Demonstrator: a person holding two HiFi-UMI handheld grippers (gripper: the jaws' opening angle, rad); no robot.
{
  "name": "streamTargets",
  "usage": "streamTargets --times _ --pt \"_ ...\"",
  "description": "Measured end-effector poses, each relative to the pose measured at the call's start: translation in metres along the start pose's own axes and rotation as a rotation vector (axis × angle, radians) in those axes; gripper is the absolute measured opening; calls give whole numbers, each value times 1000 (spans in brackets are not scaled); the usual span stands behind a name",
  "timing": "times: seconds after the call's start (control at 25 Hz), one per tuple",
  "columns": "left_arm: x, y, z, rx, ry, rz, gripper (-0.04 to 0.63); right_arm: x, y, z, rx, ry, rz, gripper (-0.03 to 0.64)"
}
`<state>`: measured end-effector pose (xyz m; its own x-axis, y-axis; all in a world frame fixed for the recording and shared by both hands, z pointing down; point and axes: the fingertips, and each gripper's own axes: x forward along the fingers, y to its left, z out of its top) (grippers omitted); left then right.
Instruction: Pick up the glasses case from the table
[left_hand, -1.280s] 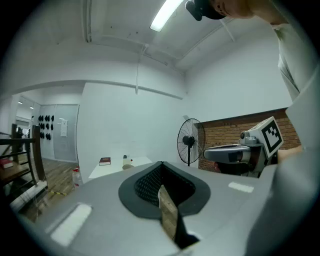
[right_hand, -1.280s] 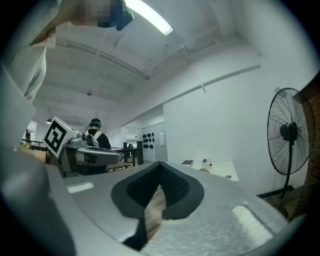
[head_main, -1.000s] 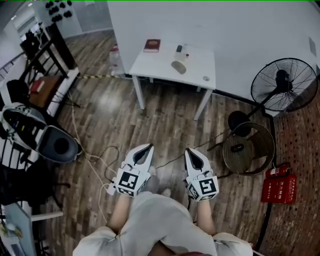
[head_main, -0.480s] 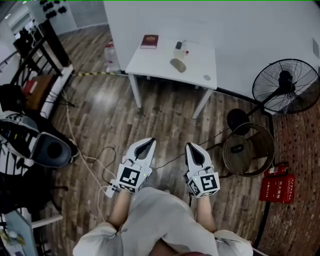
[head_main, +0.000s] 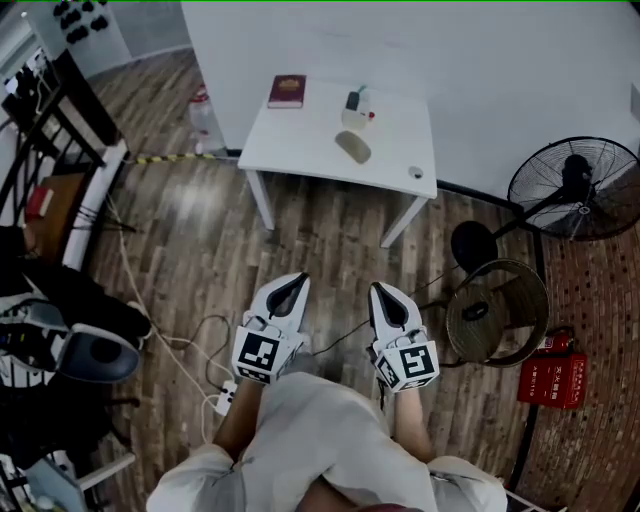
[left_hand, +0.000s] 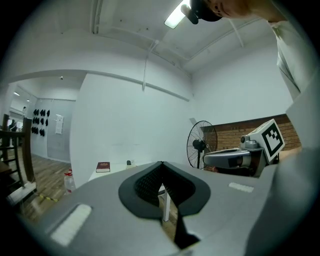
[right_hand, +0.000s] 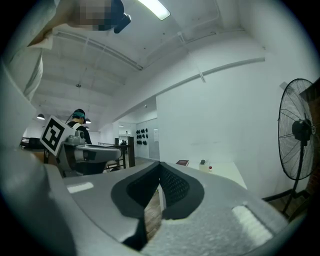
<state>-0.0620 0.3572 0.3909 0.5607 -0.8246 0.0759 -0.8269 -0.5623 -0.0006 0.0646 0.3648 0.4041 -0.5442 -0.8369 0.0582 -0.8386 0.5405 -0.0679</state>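
Head view: glasses case (head_main: 353, 147) well beyond left gripper (head_main: 294, 285) and right gripper (head_main: 384, 291).

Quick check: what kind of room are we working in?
Probably an indoor lab or workshop, not a home: a lone white table against a bare white wall, a pedestal fan on plank floor, and a red fire-extinguisher box by a brick wall.

Glasses case (head_main: 352, 146): 1 oval, grey-beige case, closed, is lying flat near the middle of the white table (head_main: 300, 150), at 12 o'clock in the head view, its long axis running from 10 o'clock to 4 o'clock.
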Motion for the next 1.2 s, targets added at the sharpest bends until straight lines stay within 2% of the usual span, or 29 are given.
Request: streamTargets --times 0.24,0.48,0.84,1.2 --pt "27 49 1 -8 7 -21 18 54 -3 3 -6 18 -20 5" --pt "45 81 -6 -16 23 -70 18 83 -3 -2 -3 35 -73 6" --pt "68 92 -3 -32 11 -94 18 95 -22 1 -19 53 -118 6" --pt "99 118 1 -18 13 -84 18 133 -41 6 -21 36 -105 5"
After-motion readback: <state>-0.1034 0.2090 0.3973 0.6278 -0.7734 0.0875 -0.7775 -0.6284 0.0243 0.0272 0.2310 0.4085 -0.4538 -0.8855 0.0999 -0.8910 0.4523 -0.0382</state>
